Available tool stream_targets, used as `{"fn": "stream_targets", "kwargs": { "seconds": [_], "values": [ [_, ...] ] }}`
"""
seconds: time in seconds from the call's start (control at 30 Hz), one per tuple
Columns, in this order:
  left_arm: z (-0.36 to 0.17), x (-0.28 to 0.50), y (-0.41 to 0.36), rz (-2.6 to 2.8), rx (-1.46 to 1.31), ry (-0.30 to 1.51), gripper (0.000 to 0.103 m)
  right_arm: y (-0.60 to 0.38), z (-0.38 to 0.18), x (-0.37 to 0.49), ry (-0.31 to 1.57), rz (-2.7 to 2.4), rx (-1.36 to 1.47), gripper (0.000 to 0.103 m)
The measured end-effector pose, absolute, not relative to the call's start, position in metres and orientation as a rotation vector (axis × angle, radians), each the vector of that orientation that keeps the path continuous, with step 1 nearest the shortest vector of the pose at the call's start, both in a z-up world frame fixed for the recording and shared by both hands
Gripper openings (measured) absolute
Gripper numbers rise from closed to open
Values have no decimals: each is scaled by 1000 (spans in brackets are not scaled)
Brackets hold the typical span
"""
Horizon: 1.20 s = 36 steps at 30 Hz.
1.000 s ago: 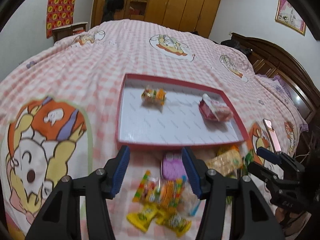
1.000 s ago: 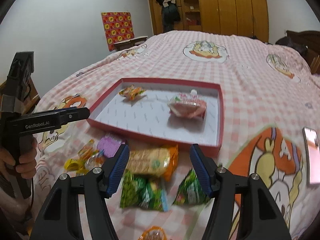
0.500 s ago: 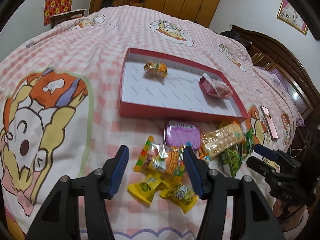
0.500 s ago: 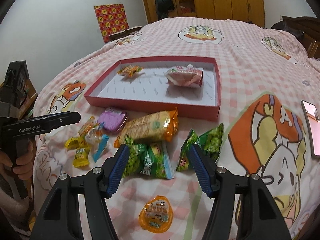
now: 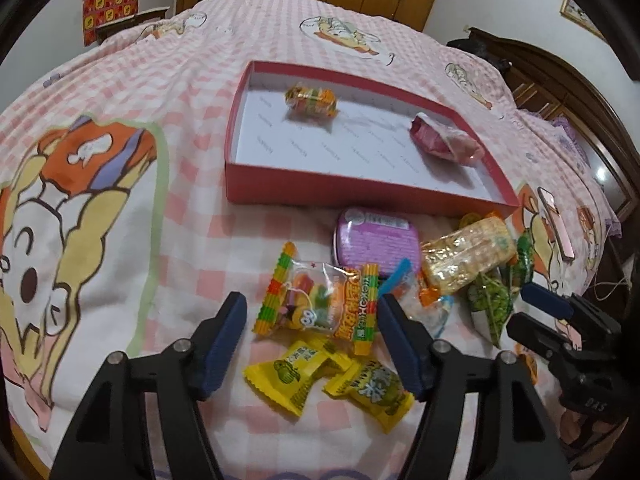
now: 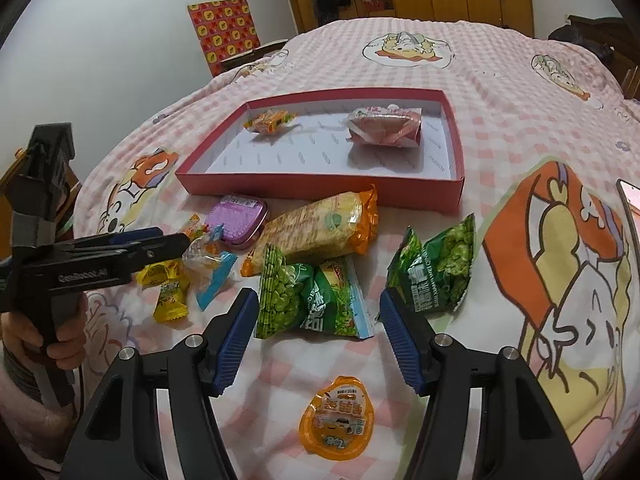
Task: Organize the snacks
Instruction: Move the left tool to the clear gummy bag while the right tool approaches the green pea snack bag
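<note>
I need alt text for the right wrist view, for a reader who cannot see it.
The open right tool hovers over a green pea snack bag on a pink checked bedspread, among scattered snacks. Behind lies a red tray holding two snacks; the left tool is at the left.

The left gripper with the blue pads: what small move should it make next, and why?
Probably ease the left gripper down and close on the clear gummy candy packet. Its jaws stand open on either side of that packet, which lies on the bedspread outside the red tray; only two snacks are in the tray.
</note>
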State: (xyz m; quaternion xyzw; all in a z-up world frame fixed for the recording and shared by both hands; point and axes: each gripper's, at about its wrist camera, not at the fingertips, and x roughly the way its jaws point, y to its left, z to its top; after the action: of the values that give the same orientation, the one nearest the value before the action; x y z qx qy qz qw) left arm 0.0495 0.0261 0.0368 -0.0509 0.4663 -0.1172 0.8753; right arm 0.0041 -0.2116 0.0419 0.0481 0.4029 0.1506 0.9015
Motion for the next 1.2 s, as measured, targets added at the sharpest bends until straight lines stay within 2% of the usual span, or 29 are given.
{"fn": "stream_targets", "kwargs": {
  "seconds": [0.3, 0.77, 0.97, 1.03, 1.2],
  "values": [
    [38, 41, 27, -206, -65, 915, 70, -203, 36, 6, 861, 317, 98, 68],
    [36, 42, 29, -229, -108, 917, 52, -197, 41, 0, 832, 305, 84, 71],
    [37, 40, 30, -243, -112, 910, 49, -198, 42, 3, 828, 301, 104, 71],
    [39, 39, 29, -241, -99, 899, 39, -199, 42, 4, 823, 301, 113, 71],
    [37, 43, 29, -241, -103, 911, 39, -203, 31, 13, 844, 269, 126, 71]
  ]
}}
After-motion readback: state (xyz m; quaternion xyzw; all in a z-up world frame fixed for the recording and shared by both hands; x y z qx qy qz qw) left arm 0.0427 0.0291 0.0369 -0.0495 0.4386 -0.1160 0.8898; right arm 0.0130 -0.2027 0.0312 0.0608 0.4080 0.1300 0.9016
